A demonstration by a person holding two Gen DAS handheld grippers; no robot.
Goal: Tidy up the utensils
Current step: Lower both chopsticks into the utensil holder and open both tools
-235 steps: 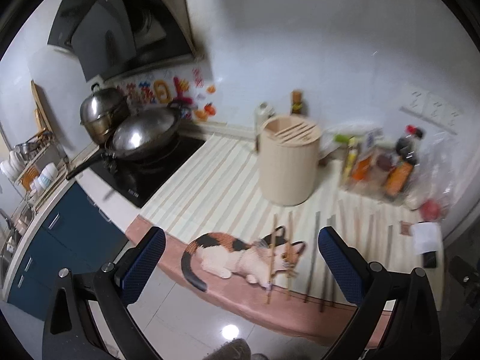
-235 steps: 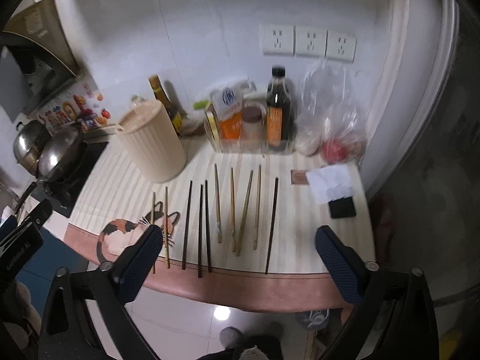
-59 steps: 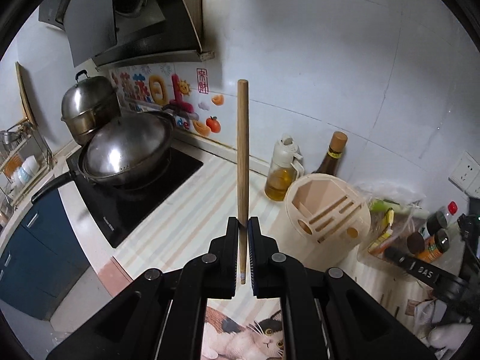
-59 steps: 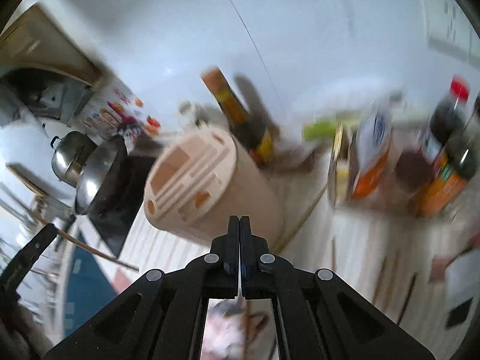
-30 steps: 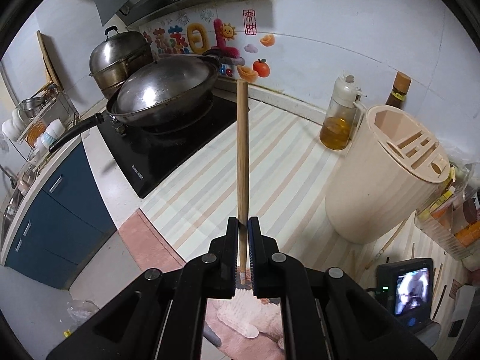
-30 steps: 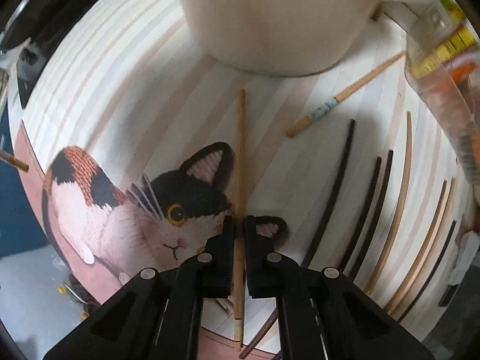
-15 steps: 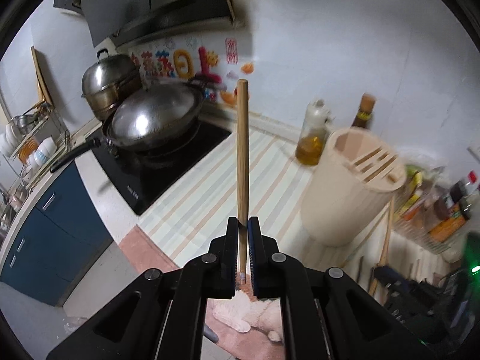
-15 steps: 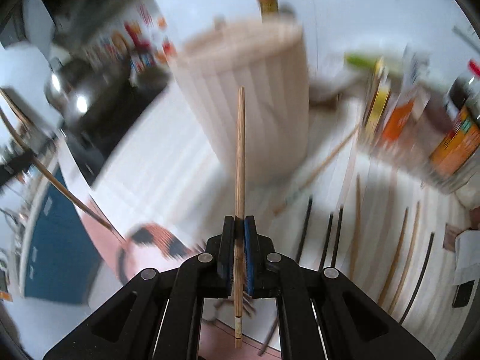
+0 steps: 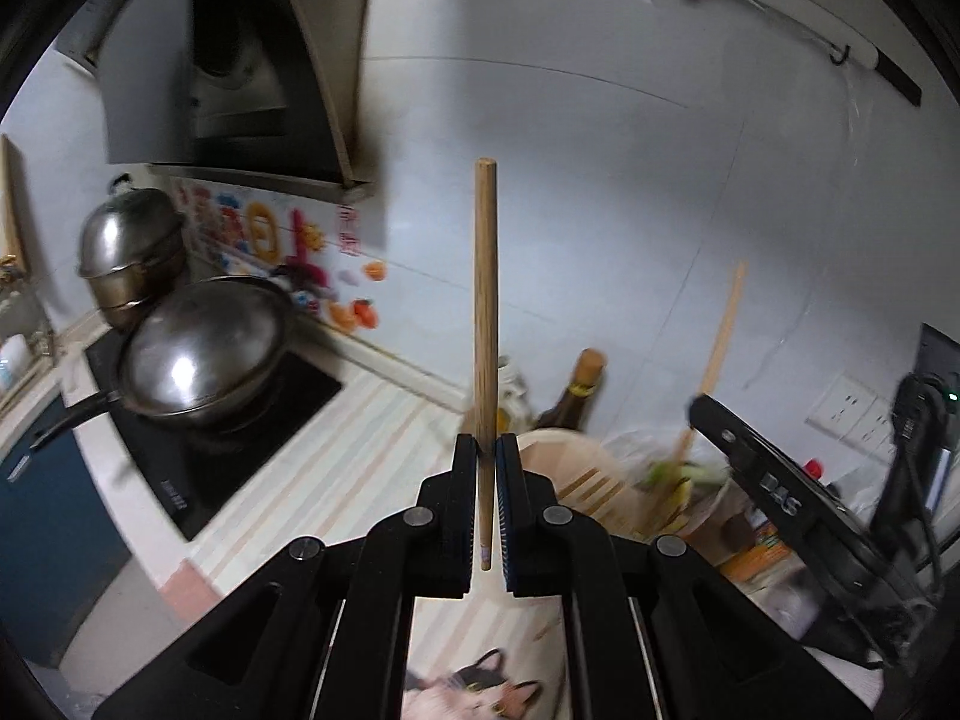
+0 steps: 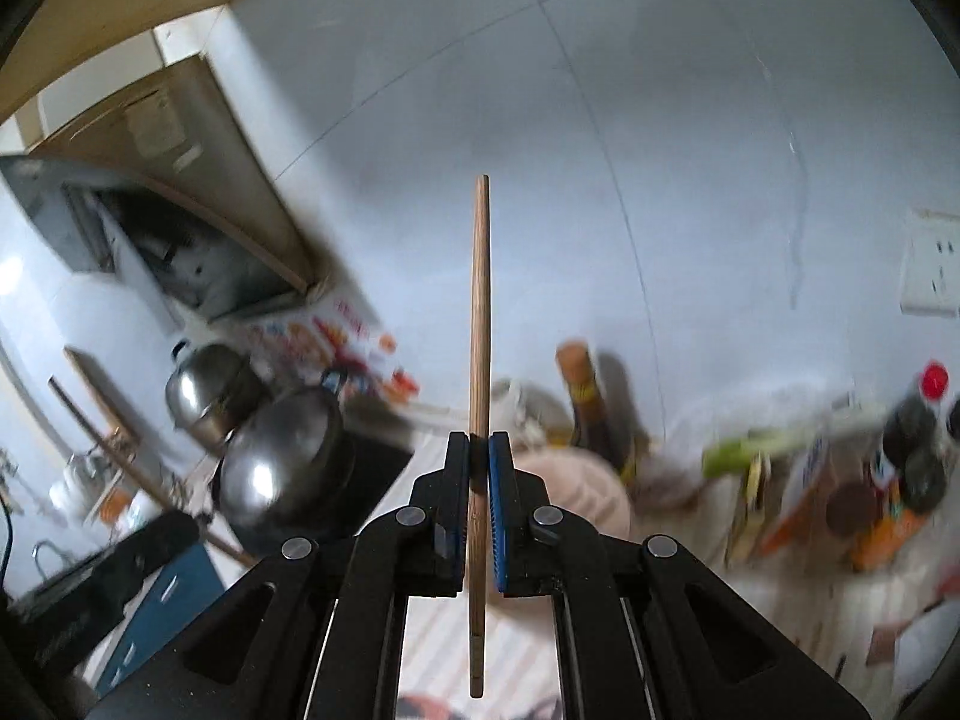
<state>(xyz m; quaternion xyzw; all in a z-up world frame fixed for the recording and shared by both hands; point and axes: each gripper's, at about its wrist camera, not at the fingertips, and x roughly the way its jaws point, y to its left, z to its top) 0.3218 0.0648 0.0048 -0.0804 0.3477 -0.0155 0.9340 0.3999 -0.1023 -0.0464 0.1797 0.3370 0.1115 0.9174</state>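
Both grippers are up in the air above the counter, each clamped on a wooden chopstick. The left gripper [image 9: 486,456] pinches its chopstick [image 9: 485,312] low on the shaft, so most of it stands up through the middle of the left wrist view against the white wall. The right gripper [image 10: 479,456] is closed the same way on the second chopstick [image 10: 479,330], a short tail hanging below the jaws. The beige utensil holder [image 9: 570,468] sits low in the left view, just right of the jaws, its slotted top partly hidden behind them; in the right view it is only a blurred pale shape at lower centre. The slots I can see look empty, though much of the top is covered, so I would judge the sorting barely begun: two sticks lifted, none seated. Whatever else lies on the counter is out of sight or too blurred to count. What appears to remain is tipping each stick point-down into a slot, then fetching the rest. The wok [image 9: 204,360] sits on the stove at left, well apart.
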